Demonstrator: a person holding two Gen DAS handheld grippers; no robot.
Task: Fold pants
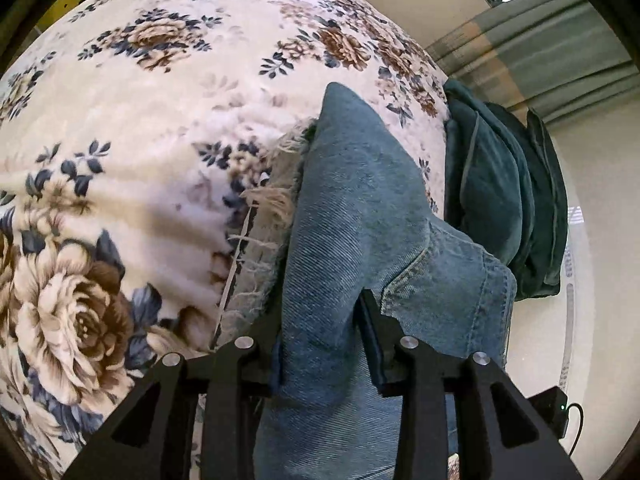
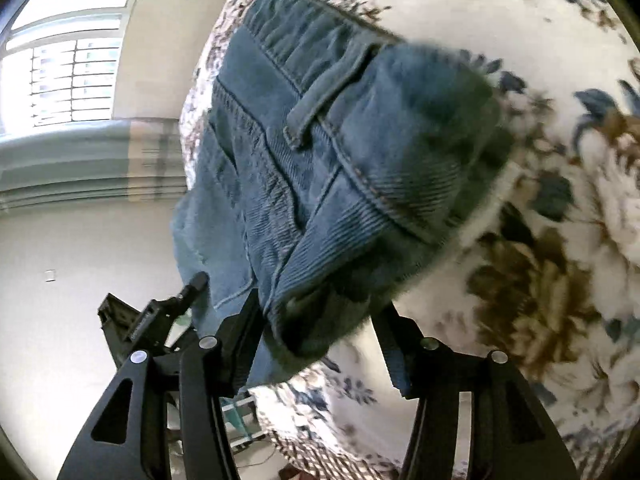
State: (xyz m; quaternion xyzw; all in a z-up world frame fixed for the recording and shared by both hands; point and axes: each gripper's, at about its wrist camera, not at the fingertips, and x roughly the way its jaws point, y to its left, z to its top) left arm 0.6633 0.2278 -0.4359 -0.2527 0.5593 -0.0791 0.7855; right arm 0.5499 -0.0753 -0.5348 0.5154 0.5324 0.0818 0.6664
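Faded blue denim pants [image 1: 352,216]; cream blanket [image 1: 160,120] with brown-and-navy roses; dark green cloth [image 1: 500,200] at three o'clock.

Floral bedspread [image 1: 160,128], bright window [image 2: 72,80], perhaps curtains [image 1: 540,40]

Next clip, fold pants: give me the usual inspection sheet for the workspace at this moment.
Surface: floral blanket covering a bed; it looks soft.
Job's things: blue jeans, lifted and bunched, with the waistband and belt loop in the right view and a frayed edge in the left view.
Clutter: dark green towels stacked at the bed's edge.
Grippers: left gripper has denim between its fingers; right gripper likewise at the waistband.
Cables: thin black cable at lower right.
Surroundings: window, pale walls, striped curtain.
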